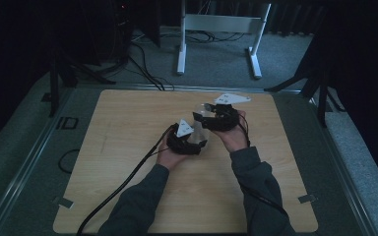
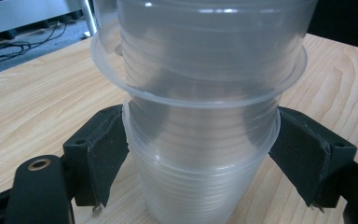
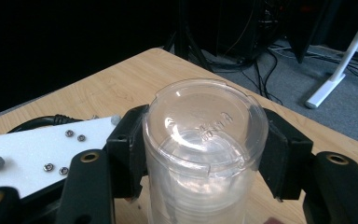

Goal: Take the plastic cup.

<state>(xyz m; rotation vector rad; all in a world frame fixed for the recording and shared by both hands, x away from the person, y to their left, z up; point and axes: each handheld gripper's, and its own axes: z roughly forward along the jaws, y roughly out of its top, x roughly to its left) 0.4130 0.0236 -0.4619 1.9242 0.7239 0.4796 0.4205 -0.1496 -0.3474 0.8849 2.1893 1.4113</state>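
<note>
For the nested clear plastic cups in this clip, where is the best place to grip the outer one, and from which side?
Grip the outer cup on its ribbed wall just below the rim, jaws coming from opposite sides across its round body, as the left gripper does; the rim lip above should stop slipping while the inner cup is pulled away.

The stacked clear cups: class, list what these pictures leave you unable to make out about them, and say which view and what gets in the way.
- How many cups are nested: left gripper view; clear walls overlap.
- Top of the stack: left gripper view; cut off by the upper edge.
- Embossed marks on the cup base: right gripper view; too small.
- Stack between the left claw and right claw: high view; dim, small, covered by hands.
</note>
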